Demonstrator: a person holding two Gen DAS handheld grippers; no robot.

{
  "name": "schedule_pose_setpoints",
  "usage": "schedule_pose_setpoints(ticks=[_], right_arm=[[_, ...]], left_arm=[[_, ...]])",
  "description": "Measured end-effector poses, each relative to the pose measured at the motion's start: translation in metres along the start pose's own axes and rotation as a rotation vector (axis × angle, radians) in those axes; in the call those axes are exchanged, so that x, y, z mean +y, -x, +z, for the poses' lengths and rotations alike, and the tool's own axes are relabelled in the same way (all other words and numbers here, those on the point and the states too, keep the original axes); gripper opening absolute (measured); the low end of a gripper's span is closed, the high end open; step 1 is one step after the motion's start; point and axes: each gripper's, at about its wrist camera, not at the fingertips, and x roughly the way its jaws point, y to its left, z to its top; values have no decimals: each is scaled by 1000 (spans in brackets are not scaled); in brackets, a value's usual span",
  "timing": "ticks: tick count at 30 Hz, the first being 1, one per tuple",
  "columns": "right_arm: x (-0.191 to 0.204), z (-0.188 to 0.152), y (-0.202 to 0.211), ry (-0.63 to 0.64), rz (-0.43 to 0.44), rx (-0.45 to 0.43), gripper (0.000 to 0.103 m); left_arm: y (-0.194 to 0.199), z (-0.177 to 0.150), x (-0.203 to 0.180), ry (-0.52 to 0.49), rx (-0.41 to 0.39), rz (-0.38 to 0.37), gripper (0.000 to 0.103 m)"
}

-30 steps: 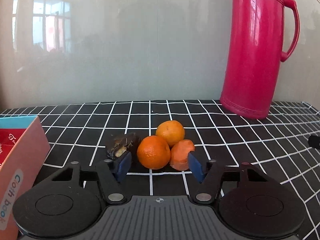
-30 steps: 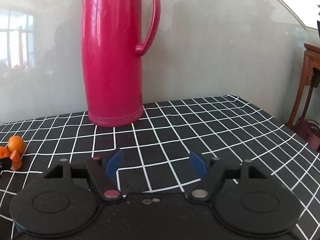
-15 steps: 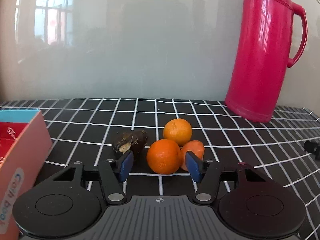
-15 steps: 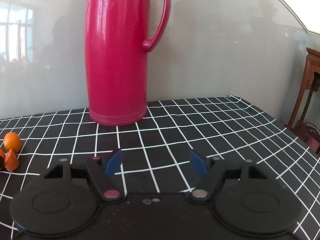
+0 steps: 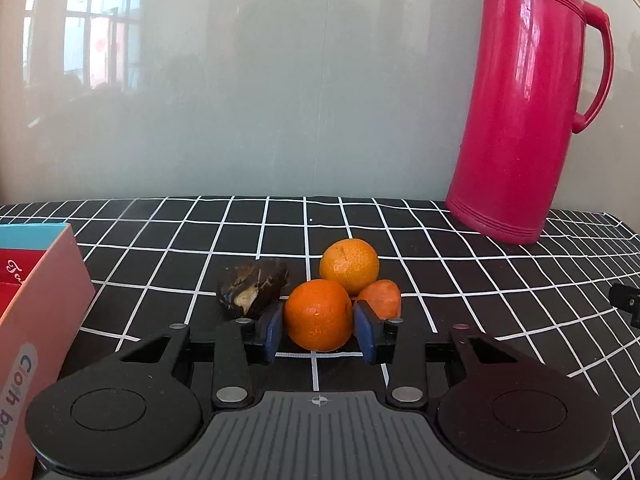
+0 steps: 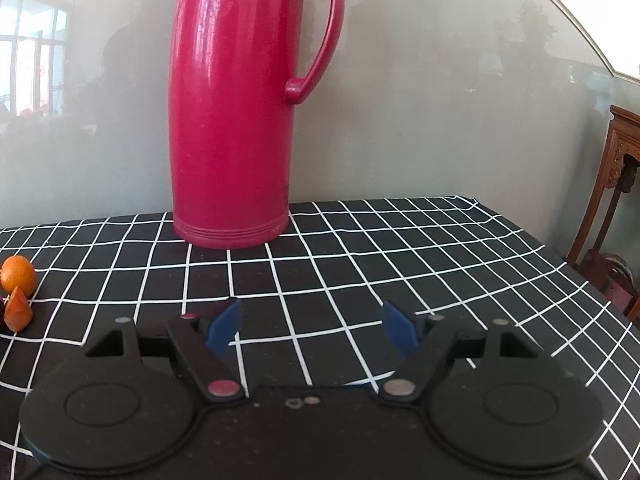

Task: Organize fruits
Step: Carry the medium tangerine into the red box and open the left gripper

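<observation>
- The left gripper [image 5: 319,330] points slightly down at the fruit cluster, low over the checked cloth [image 5: 460,280]; its jaws are closing, and the blue pads [image 5: 273,330] sit against both sides of the near orange [image 5: 319,315], which rests on the cloth.
- The right gripper [image 6: 312,326] points slightly down over bare cloth in front of the red flask [image 6: 236,112]; its jaws are opening, wide apart, nothing between them.
- Two whole oranges: the near one, and the far orange [image 5: 349,266] just behind it, touching.
- One orange piece [image 5: 382,300] beside the right pad, against both oranges.
- One dark, blackened fruit [image 5: 252,292] left of the cluster, just beside it.
- One flask, upright at the back right, well apart from the fruit.
- One pink box [image 5: 36,320] at the left edge.
</observation>
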Motion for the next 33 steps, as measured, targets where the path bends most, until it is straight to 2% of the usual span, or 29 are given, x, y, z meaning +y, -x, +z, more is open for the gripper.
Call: schedule_pose_setpoints(ticks=[11,20,33], right_arm=[[-2,0,1,-5,9,-1,79],[-1,0,8,-38,42,1,79],[14,-12,35,13,79,-16,79]], left_arm=[[7,-1,-2,-17,-15,-7,37],[60,-11,0,-83,-60,0,37],[133,-22,36,-73,-116,38,37]])
